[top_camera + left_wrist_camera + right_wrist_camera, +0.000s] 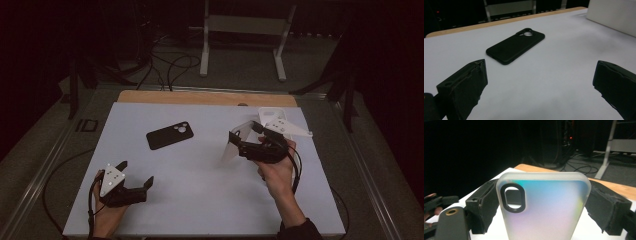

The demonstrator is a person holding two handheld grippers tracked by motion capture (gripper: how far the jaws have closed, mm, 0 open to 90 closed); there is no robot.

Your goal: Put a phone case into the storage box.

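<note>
Frosted and faintly iridescent, a clear case point(544, 207) stands upright between the jaws of the right gripper point(544, 205), which press on its two long edges; its dark-ringed camera cutout sits near the upper left in the right gripper view. From the high view the case point(239, 141) shows as a pale sheet held off the table at the right gripper point(240, 142), tilted with its lower edge toward the white mat point(210, 175). The right hand point(276, 169) reaches in from the lower right, forearm angled up and inward, the dark sleeve at the bottom edge, the gripper pointing left across the mat. A black case point(170, 135) lies flat on the mat, back side up, well left of the held one and apart from both grippers; in the left gripper view it point(515, 46) lies ahead, between and beyond the jaws. The left gripper point(136, 175) rests low near the front left of the mat, its jaws spread wide with nothing between them, held by the left hand point(107, 212) coming in from the bottom edge. A wooden table edge point(205, 97) shows beyond the mat.
</note>
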